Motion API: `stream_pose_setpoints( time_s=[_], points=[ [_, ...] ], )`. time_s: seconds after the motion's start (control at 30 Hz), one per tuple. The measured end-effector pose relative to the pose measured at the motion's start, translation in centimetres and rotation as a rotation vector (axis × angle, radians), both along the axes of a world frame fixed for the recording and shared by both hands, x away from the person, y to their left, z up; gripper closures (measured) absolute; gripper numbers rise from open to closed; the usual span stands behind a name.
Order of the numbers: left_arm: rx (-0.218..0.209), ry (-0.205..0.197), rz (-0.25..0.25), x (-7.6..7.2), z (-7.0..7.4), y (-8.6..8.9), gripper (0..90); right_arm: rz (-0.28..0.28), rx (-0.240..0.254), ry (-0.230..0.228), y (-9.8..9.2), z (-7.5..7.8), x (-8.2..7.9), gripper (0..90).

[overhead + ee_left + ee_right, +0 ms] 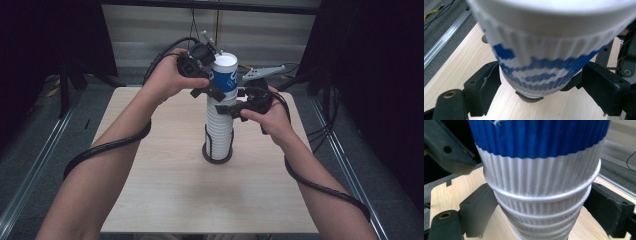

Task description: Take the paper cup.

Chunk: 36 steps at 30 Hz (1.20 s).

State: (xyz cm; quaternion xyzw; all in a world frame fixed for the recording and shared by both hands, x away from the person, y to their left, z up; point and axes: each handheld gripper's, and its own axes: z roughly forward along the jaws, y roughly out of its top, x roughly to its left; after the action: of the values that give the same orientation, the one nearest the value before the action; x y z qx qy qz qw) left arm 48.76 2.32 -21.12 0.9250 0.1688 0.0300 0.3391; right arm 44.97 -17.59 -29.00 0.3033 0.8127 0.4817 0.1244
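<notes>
While the left hand [172, 80] comes in from the near left, its gripper [212, 75] sits at the top cup [225, 75], the white one with blue print that crowns the stack [219, 130]. In the left gripper view the two fingers [484, 87] flank the cup's [544, 55] ribbed wall, one on each side and right against it; whether they press I cannot tell. The stack stands upright in a dark holder [217, 156] at the middle of the table [165, 195]. Just right of it, the right gripper [231, 109] reaches the white cups under the top one. In the right gripper view its fingers [477, 207] stand wide apart on both sides of the stack [541, 215], close to the rims.
</notes>
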Motion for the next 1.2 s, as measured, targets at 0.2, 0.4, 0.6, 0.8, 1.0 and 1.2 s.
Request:
stream_pose_setpoints(
  time_s=[0.2,0.4,0.6,0.8,1.0,1.2],
  points=[
    [-0.054,-0.017,0.019,0.0,0.2,-0.2,16.1,0.006,-0.013,-0.016,0.1,0.0,0.0,12.4],
    [-0.057,-0.039,0.024,0.0,0.2,-0.8,17.9,0.004,-0.012,-0.016,0.1,0.0,0.0,12.5],
    [-0.063,-0.055,0.033,-0.2,0.7,-0.9,19.2,0.007,-0.014,-0.019,0.0,0.0,-0.1,12.6],
    [-0.141,-0.054,0.055,-0.4,2.3,-0.3,20.4,0.012,-0.008,-0.025,-0.1,-0.1,-0.1,12.6],
    [-0.137,-0.040,0.064,-0.4,3.0,0.2,20.4,0.006,-0.008,-0.023,-0.1,-0.1,-0.1,12.6],
    [-0.120,-0.047,0.069,-0.5,3.4,0.2,20.4,0.007,-0.007,-0.023,0.0,-0.1,0.0,12.6]
  ],
)
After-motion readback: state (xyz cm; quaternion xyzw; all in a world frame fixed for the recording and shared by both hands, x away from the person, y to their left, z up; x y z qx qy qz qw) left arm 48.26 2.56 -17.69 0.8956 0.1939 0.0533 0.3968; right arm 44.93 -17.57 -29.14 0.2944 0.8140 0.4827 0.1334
